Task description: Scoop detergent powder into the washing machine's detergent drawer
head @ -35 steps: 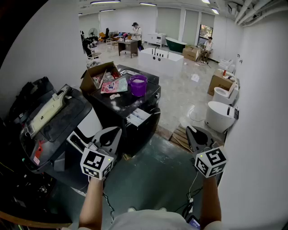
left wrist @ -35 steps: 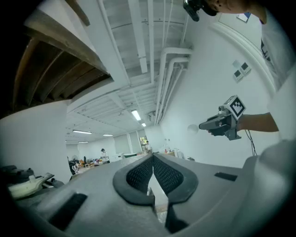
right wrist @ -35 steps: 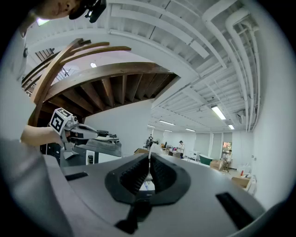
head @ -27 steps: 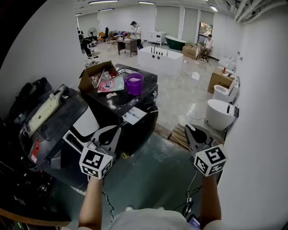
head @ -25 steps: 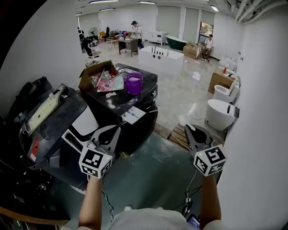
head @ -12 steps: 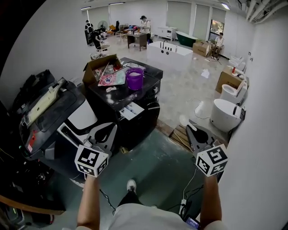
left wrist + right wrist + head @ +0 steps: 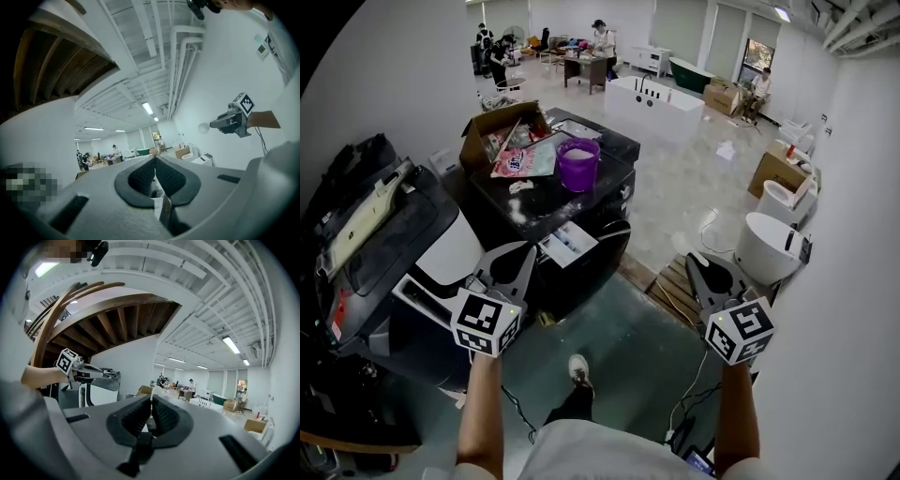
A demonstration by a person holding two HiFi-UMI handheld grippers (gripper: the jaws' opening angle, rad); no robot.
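A black washing machine (image 7: 581, 220) stands ahead of me in the head view. Its white detergent drawer (image 7: 567, 243) is pulled out at the front. On the machine's top sits a purple tub (image 7: 578, 164) with pale powder in it. My left gripper (image 7: 527, 249) hangs shut and empty to the left of the drawer, short of it. My right gripper (image 7: 692, 261) is shut and empty too, well to the right of the machine. In the left gripper view my left gripper (image 7: 154, 159) points up into the room, as my right gripper (image 7: 151, 399) does in its own view.
An open cardboard box (image 7: 500, 133) with printed packets sits on the machine's far left. A large black appliance (image 7: 375, 234) stands to the left. A wooden pallet (image 7: 673, 289) and a white toilet (image 7: 764, 246) lie to the right. My shoe (image 7: 578, 367) and cables are on the green floor.
The head view has moved closer to the washing machine and tilted down. A shoe has come into view below. Both grippers stay shut at about the same spots.
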